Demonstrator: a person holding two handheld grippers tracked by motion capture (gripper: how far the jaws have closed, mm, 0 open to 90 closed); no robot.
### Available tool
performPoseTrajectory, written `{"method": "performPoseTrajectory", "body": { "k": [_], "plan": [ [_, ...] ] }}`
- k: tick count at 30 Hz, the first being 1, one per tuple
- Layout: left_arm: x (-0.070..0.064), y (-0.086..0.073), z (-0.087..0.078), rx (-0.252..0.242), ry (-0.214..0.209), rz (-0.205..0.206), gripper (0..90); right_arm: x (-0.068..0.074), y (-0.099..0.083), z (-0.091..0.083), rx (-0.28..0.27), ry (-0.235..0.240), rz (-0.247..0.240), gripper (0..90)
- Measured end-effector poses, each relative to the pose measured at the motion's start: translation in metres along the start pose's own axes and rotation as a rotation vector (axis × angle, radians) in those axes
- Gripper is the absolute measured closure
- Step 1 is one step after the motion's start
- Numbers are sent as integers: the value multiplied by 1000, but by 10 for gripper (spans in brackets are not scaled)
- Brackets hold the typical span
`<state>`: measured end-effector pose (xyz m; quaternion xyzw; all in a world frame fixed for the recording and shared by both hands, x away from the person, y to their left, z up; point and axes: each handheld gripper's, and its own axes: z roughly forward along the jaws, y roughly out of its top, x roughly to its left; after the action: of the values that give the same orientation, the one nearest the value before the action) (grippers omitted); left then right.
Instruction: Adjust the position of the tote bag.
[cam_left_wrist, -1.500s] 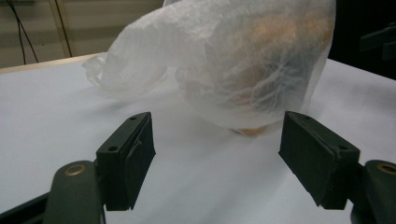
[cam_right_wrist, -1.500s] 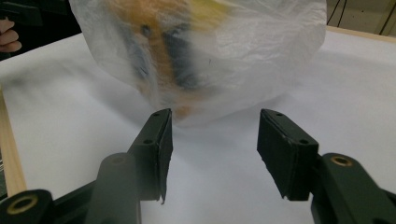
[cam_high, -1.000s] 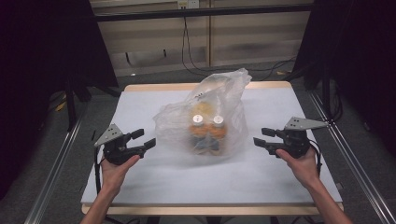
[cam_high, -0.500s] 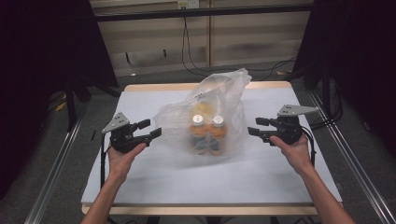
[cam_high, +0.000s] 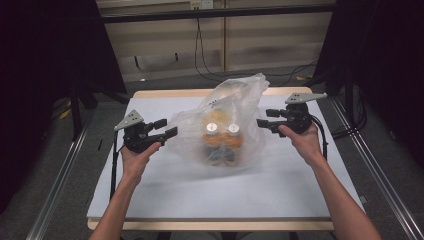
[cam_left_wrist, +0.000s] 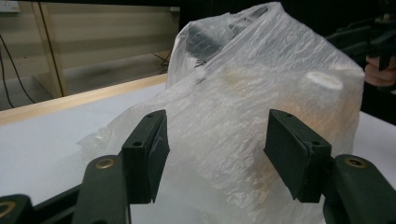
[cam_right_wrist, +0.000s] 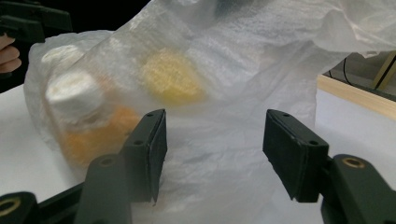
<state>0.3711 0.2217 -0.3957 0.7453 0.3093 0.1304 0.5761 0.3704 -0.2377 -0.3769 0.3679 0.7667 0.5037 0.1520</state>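
1. Table (cam_high: 150, 200): white-topped with a pale wooden rim, bearing everything below.
2. Plastic bag (cam_high: 222, 125): clear, crinkled, standing at the middle of the table, its loose top bunched upward on the far side. Seen close up in the left gripper view (cam_left_wrist: 252, 107) and the right gripper view (cam_right_wrist: 243, 70).
3. Bottles (cam_high: 222, 142): inside the bag, orange-bodied with white caps, two caps side by side; blurred through the film, so exact count unclear. One white cap and orange body visible left of centre in the right gripper view (cam_right_wrist: 77, 116).
4. Yellow round item (cam_right_wrist: 170, 77): inside the bag, behind the bottles, too blurred to name.
5. Left gripper (cam_high: 167, 131): held in a hand just left of the bag, tips at the bag's left edge. Jaws spread apart, grasping nothing; bag film between and beyond them in the left gripper view (cam_left_wrist: 215, 154).
6. Right gripper (cam_high: 265, 120): held in a hand just right of the bag, tips at the bag's right edge. Jaws likewise released and parted, bag showing between them in the right gripper view (cam_right_wrist: 212, 149).
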Motion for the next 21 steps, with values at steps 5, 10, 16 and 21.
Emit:
{"method": "performPoseTrajectory", "body": {
  "k": [5, 10, 16, 21],
  "plan": [
    [0, -4, 0, 24, 11, 9, 376, -8, 9, 12, 16, 1, 1, 377],
    [1, -3, -1, 23, 20, 14, 376, -17, 15, 24, 31, 13, 7, 345],
    [2, -4, 0, 28, 15, 16, 371, -22, 20, 36, 16, 50, 26, 324],
    [2, -3, -2, 22, 8, 10, 368, -23, 23, 46, 11, 105, 43, 464]
  ]
}}
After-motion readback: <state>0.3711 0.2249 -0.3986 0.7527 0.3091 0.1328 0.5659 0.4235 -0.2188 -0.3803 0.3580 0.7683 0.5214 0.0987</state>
